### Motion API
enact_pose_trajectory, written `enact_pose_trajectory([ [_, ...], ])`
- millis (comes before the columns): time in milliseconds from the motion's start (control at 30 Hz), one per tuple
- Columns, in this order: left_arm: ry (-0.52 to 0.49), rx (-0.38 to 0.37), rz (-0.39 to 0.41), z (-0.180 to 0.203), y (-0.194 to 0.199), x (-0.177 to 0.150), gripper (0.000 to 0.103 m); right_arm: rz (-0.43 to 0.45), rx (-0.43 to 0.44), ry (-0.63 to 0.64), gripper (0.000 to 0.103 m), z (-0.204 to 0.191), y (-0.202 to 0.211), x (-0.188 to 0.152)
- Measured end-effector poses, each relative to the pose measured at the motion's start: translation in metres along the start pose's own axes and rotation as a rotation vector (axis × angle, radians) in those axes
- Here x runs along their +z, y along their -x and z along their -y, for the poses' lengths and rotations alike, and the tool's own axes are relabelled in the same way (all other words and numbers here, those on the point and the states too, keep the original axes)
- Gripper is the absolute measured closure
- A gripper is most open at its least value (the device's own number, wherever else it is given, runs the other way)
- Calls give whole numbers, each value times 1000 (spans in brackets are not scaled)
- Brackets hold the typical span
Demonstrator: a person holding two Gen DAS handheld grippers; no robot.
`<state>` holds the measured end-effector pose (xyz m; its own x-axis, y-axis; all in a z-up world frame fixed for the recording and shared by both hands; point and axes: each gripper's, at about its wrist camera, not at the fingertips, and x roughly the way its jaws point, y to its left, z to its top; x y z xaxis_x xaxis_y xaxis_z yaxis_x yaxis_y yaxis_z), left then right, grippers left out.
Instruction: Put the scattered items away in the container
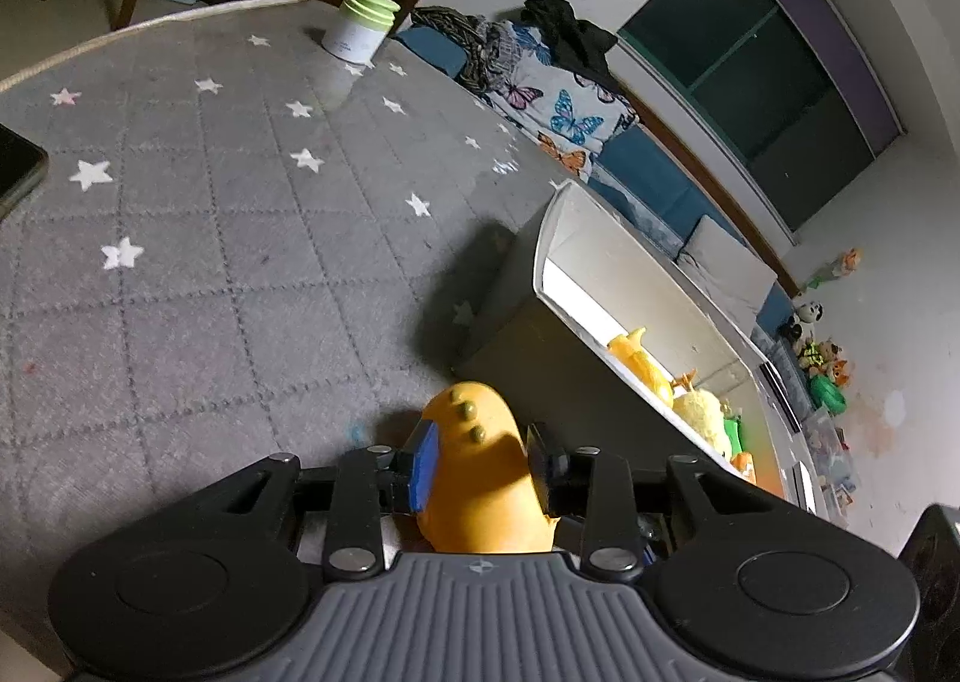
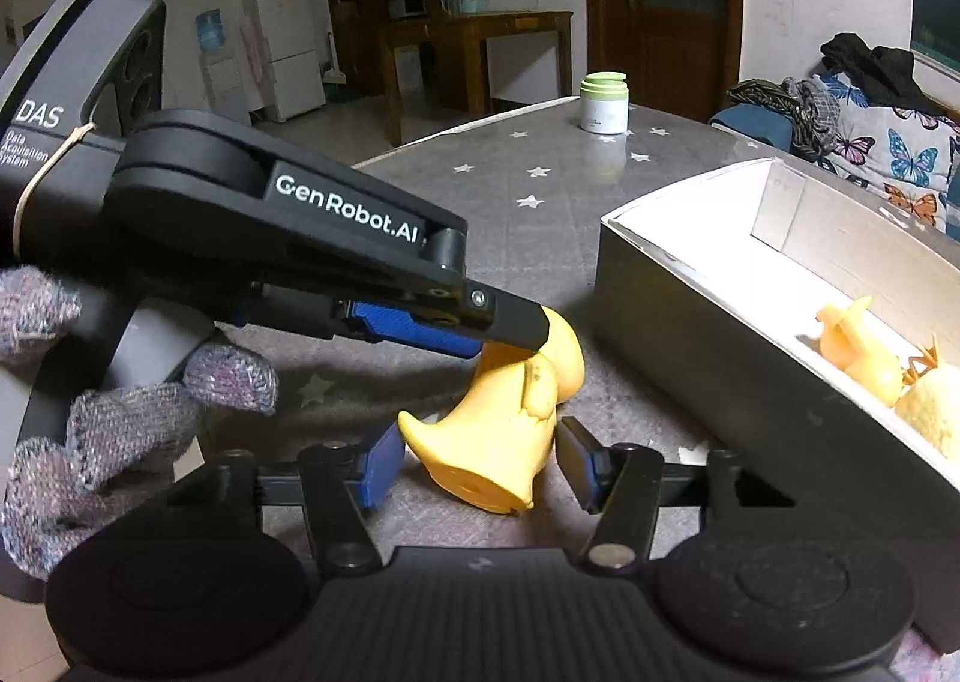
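On the far left of the right wrist view, a hand in a grey knitted glove (image 2: 114, 412) holds the handle of the left gripper (image 2: 510, 340), whose black arm reaches across toward the middle of the picture. Its jaws are closed on the upper end of a yellow toy (image 2: 504, 436); the left wrist view shows that same toy (image 1: 474, 472) pinched between the blue pads (image 1: 423, 466), rising from between them with two small dark bumps on its top. The toy's wide base rests near the star-patterned grey worktop (image 2: 510, 184), though whether it touches the cloth I cannot tell. Below it, the right gripper (image 2: 477, 472) sits with its jaws open, one blue pad on either side of the toy's base and neither touching it. Further back, near the far edge of the worktop, stands a white jar with a green lid (image 2: 605, 102), well apart from everything else. To the right of the toy, just beside it, lies the white-lined box (image 2: 678, 238) with grey outer walls. Inside, at its near right end, are other yellow figures (image 2: 864, 352) and a pale fuzzy one, only partly seen. Beyond the box, a butterfly-print cloth (image 2: 900, 153) is heaped on blue seating.
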<state>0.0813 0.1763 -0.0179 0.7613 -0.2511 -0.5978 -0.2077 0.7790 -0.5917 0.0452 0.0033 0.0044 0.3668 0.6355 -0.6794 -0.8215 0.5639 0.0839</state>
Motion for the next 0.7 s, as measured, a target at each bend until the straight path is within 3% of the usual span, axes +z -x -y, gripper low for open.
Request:
enact_pose_trajectory([
  [400, -8, 9, -18, 6, -18, 3, 59, -6, -4, -51, 54, 13, 1, -7],
  [700, -41, 9, 18, 26, 2, -1, 60, 28, -3, -46, 55, 13, 17, -12],
])
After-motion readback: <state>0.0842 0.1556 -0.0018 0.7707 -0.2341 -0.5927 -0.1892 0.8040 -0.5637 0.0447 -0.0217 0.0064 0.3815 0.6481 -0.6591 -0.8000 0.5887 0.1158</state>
